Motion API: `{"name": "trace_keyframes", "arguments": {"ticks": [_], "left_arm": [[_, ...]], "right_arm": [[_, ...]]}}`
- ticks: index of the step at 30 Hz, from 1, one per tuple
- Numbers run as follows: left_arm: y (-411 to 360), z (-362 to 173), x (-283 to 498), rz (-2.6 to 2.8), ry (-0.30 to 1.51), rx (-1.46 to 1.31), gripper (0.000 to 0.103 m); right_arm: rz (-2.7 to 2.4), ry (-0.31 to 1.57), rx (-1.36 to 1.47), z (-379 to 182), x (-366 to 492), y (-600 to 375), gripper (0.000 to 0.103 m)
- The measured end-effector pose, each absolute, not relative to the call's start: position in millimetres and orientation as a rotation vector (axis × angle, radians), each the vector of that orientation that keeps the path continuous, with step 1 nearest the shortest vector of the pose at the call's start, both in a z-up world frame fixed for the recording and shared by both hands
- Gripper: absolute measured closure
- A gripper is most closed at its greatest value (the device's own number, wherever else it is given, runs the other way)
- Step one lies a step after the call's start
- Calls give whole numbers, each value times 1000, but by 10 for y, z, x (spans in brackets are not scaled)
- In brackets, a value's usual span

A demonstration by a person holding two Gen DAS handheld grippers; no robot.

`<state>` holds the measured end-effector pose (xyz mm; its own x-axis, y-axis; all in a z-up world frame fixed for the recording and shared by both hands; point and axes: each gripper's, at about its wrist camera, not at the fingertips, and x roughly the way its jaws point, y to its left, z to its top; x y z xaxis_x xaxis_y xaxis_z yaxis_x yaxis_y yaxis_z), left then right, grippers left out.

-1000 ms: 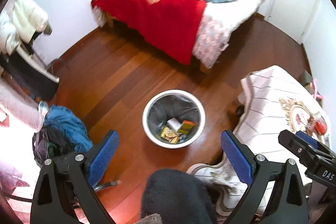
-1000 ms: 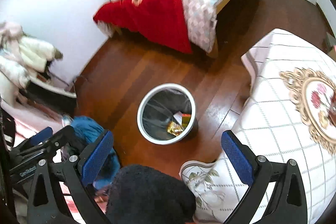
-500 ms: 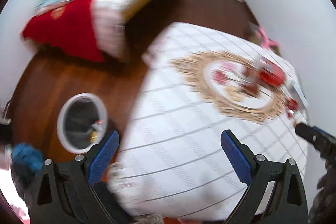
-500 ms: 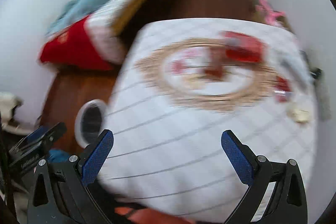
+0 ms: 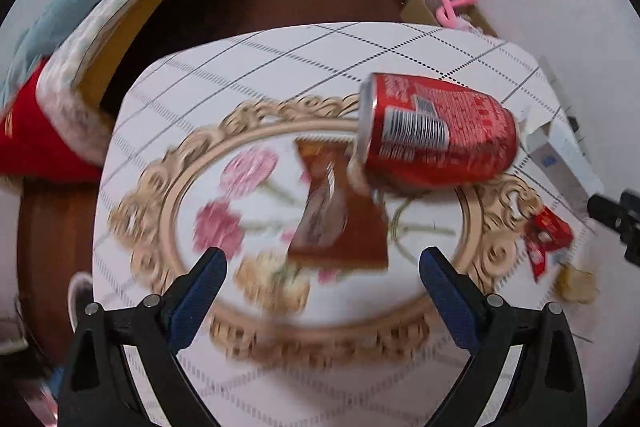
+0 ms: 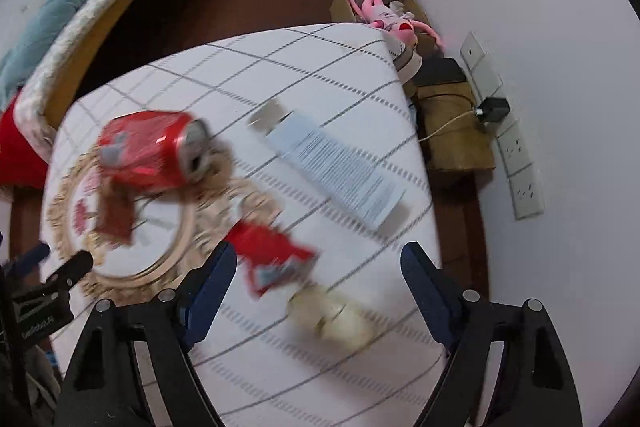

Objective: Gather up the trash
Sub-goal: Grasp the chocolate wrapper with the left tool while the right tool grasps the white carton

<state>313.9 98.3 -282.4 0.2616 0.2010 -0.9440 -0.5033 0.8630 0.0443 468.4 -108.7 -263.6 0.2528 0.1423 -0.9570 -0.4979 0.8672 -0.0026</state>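
- My left gripper (image 5: 320, 267) is spread wide and holds nothing; it hangs above the table (image 5: 248, 67), with the brown snack wrapper (image 5: 340, 203) lying flat at the centre of its view, just ahead of the gap between the jaws.
- My right gripper (image 6: 318, 263) is likewise wide apart and empty. The red wrapper (image 6: 272, 255) sits just off the tip of its left jaw, and a pale crumpled lump (image 6: 332, 315), too blurred to name, lies low in the frame between the jaws.
- The red soda can (image 5: 436, 135) lies on its side at the upper right of the left view, with one end touching or overlapping the brown wrapper's top edge; I cannot tell which.
- A white printed box (image 6: 336, 171) lies right of centre in the right view, towards the table's edge.
- Both views are smeared, so I would steady the rigs before committing to a grasp.
- For the brown wrapper I judge a steep descent best: pads down onto the cloth either side of its narrow waist, then pinch so the foil buckles upward.
- Risk: the tablecloth (image 6: 280, 59) may bunch in the pads, and the can could roll if nudged.
- With the right I would centre on the red wrapper first, as it is nearest.
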Motion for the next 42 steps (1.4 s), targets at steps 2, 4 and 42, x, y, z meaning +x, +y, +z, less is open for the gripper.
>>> {"name": "trace_keyframes", "arguments": {"ticks": [2,4,42], "left_arm": [[999,-2922,3276,468,1237,-267,5],[1006,-3013,3386,458,1262,-237,5],[1106,-2925,2890,472,1198,-350,81]], "right_arm": [[437,1239,-384,-2717,4821,-980,17],[431,1238,-428,-2802,4952,-883,17],[444,1321,-337,-3123,4839,-709,63]]}}
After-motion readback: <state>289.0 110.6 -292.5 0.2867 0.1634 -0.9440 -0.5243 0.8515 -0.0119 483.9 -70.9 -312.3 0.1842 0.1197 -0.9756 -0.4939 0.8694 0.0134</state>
